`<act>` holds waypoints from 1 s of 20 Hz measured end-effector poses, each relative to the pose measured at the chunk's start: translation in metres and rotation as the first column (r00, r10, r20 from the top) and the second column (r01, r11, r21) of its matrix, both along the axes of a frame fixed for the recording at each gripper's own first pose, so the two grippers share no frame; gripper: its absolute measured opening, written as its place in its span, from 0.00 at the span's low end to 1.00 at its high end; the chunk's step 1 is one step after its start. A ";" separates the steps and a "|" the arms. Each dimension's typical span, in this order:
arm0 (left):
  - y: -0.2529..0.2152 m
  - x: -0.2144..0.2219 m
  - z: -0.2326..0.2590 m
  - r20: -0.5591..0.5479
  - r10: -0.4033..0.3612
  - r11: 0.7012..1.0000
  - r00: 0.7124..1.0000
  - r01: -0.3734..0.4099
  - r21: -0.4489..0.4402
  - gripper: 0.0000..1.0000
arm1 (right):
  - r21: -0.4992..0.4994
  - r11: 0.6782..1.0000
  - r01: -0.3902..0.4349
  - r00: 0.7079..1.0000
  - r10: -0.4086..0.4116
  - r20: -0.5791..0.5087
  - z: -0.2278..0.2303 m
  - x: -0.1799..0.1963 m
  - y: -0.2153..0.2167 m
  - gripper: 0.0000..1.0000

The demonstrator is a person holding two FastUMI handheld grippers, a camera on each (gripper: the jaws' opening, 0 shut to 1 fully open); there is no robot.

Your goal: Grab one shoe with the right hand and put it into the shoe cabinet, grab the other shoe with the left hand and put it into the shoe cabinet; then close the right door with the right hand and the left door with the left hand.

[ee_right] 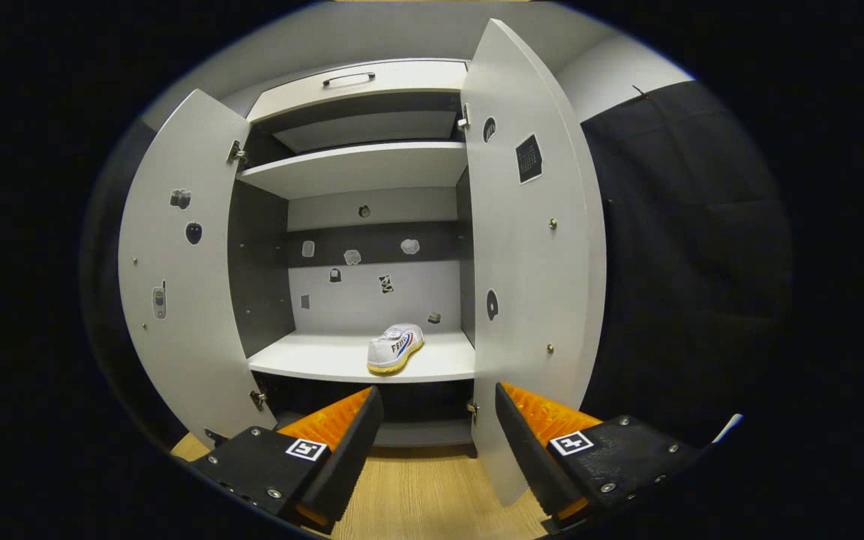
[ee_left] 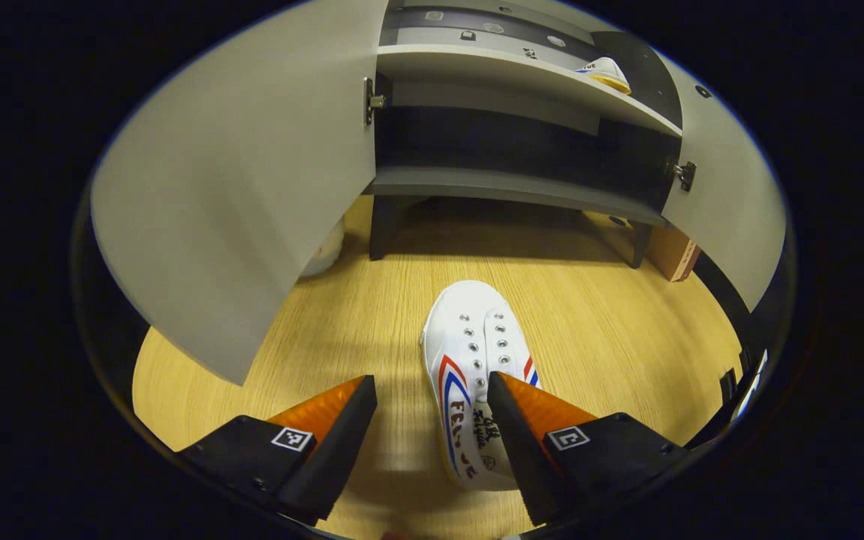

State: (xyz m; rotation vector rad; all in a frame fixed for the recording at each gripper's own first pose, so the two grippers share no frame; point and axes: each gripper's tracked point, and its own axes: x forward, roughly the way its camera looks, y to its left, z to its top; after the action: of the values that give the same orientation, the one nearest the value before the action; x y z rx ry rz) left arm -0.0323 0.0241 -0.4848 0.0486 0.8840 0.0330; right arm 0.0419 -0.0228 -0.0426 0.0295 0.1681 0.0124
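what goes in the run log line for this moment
shoe one: on shelf | shoe two: floor | left tool: open above it | right tool: open | doors: open

My right gripper (ee_right: 438,435) is wide open and holds nothing. Ahead of it stands the shoe cabinet (ee_right: 361,169) with both doors open. One white shoe (ee_right: 396,347) sits on a shelf, just above and beyond my fingers. The wooden floor (ee_right: 424,491) lies below.

pale wood floor (ee_left: 327,337) — black cloth wall (ee_right: 687,247)
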 end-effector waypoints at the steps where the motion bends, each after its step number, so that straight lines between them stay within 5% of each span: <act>1: 0.002 -0.002 -0.006 -0.020 0.002 1.000 1.000 -0.002 0.000 0.98 | 0.001 1.000 -0.001 1.000 0.001 -0.006 -0.003 0.000 0.000 0.92; 10: -0.007 -0.004 -0.028 -0.091 -0.030 1.000 0.995 0.029 -0.012 0.95 | -0.023 1.000 0.018 0.999 -0.019 -0.040 -0.017 -0.002 -0.013 0.92; 12: -0.018 -0.005 -0.028 -0.112 -0.055 0.998 0.992 0.051 -0.040 0.79 | -0.022 1.000 0.019 0.999 -0.019 -0.034 -0.015 -0.002 -0.013 0.92; 14: -0.020 -0.004 -0.028 -0.149 -0.081 0.997 0.985 0.080 -0.009 0.51 | -0.023 1.000 0.017 0.999 -0.017 -0.028 -0.012 -0.003 -0.014 0.93; 16: -0.016 -0.005 -0.028 -0.169 -0.082 0.995 0.982 0.091 0.045 0.40 | -0.026 1.000 0.014 1.000 -0.014 -0.026 -0.012 -0.003 -0.013 0.92; 19: -0.013 -0.003 -0.028 -0.159 -0.034 0.999 0.987 0.037 0.014 0.07 | -0.020 1.000 0.010 1.000 -0.011 -0.023 -0.011 -0.003 -0.012 0.92; 20: -0.012 -0.004 -0.027 -0.166 -0.013 1.000 0.986 0.013 -0.003 0.07 | -0.020 1.000 0.010 1.000 -0.010 -0.022 -0.010 -0.003 -0.013 0.93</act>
State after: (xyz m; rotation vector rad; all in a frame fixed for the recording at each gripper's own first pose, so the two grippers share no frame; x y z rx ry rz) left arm -0.0361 0.0122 -0.5117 0.0557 1.0500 0.0155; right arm 0.0393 -0.0353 -0.0528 0.0108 0.1897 0.0006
